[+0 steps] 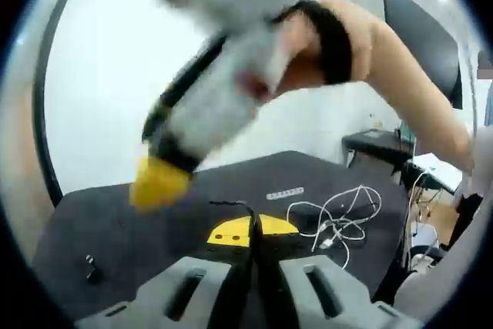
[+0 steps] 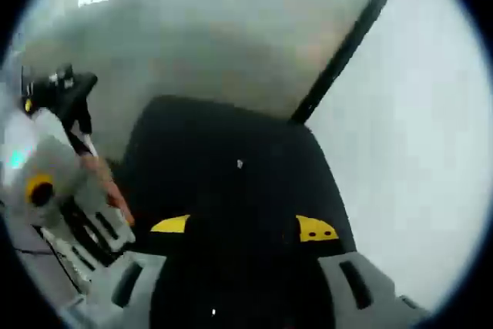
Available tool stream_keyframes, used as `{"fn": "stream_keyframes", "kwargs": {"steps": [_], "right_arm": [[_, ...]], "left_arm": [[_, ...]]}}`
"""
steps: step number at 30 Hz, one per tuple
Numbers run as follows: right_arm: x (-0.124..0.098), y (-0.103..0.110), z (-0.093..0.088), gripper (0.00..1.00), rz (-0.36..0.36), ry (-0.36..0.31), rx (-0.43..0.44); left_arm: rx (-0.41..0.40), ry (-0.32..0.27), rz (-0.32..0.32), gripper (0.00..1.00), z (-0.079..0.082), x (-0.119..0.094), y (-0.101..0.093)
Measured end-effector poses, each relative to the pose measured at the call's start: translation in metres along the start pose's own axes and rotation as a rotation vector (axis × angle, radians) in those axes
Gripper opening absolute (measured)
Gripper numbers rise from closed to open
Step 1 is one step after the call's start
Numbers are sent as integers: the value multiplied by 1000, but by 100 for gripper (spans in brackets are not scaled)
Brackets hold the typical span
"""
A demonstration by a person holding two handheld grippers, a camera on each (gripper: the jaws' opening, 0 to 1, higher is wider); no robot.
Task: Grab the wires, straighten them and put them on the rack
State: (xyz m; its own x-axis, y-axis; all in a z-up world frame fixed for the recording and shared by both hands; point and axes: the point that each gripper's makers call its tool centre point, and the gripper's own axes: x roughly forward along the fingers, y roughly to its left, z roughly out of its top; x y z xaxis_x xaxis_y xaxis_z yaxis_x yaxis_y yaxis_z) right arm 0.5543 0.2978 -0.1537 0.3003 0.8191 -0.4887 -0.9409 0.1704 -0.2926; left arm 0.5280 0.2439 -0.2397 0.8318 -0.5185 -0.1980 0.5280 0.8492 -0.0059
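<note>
In the left gripper view, our left gripper (image 1: 253, 238) has its yellow tips pressed together, pinching the end of a thin black wire (image 1: 231, 204) above the dark table (image 1: 100, 221). Further right, white wires (image 1: 343, 217) lie in a loose tangle on the table. In the right gripper view, our right gripper (image 2: 243, 230) stands wide open over the dark table, holding nothing.
</note>
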Motion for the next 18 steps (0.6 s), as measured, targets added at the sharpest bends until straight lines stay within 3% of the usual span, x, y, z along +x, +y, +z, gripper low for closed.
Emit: {"fn": "stream_keyframes", "kwargs": {"steps": [2,3,5,6,8,10,11,13,15,16,18], "right_arm": [[-48,-8,25,41,-18,-209,36],[-73,-9,30,41,-30,-305,40],[-114,1,11,41,-35,-399,31],[-122,5,5,41,-37,-431,38],[-129,30,-18,41,19,-489,-53],[-112,39,-54,44,86,-387,4],[-105,46,-71,47,96,-364,-33],[-77,31,-110,48,-13,-235,-38],[-62,27,-129,47,-48,-177,-32],[-55,25,-142,40,-67,-136,-32],[-51,9,-155,9,-139,-94,-150]], "left_arm": [[-4,-70,10,0,23,-9,3],[9,-132,18,0,46,-18,3],[60,-244,54,0,88,-35,3],[67,-287,66,0,109,-43,5],[27,-378,51,0,153,-56,1],[26,-447,21,0,184,-66,-12],[24,-437,25,0,191,-67,-14],[62,-451,23,0,204,-68,-23],[40,-487,9,0,215,-71,-25],[34,-494,2,0,218,-73,-28],[55,-504,35,0,219,-77,-27]]}}
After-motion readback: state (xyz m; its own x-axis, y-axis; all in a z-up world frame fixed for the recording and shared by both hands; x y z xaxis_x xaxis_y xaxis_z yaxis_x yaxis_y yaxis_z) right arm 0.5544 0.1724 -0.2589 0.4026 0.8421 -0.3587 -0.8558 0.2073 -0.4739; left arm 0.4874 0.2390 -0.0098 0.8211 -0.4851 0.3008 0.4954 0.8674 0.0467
